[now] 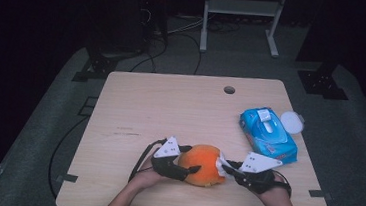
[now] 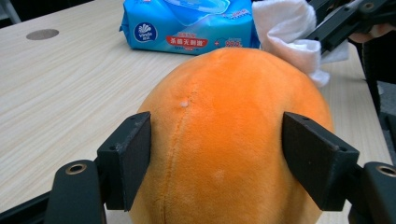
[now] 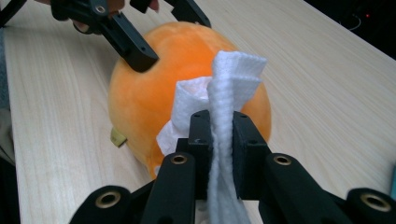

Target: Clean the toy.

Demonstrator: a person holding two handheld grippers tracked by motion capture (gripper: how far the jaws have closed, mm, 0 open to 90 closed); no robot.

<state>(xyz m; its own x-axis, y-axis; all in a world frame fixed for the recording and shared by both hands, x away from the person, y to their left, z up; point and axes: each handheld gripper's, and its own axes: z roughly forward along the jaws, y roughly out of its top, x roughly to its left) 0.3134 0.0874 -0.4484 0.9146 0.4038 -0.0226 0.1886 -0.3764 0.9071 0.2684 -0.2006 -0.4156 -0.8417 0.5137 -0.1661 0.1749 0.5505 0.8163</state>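
Left claw [image 1: 192, 170] clamped on the orange plush ball [image 1: 204, 164]; right claw [image 1: 225, 170] pinched tight on a white wipe [image 1: 222, 162].
The ball sits near the surface's [image 1: 170, 107] front edge, the wipe touching its side; a blue wipes pack [image 1: 267, 133] lies by the right edge.

Dim, dark-edged high view; both gripper views are brighter, evenly lit, slightly soft.

High view overhead, far; gripper views close, facing, sharing orange plush [image 1: 204, 164].
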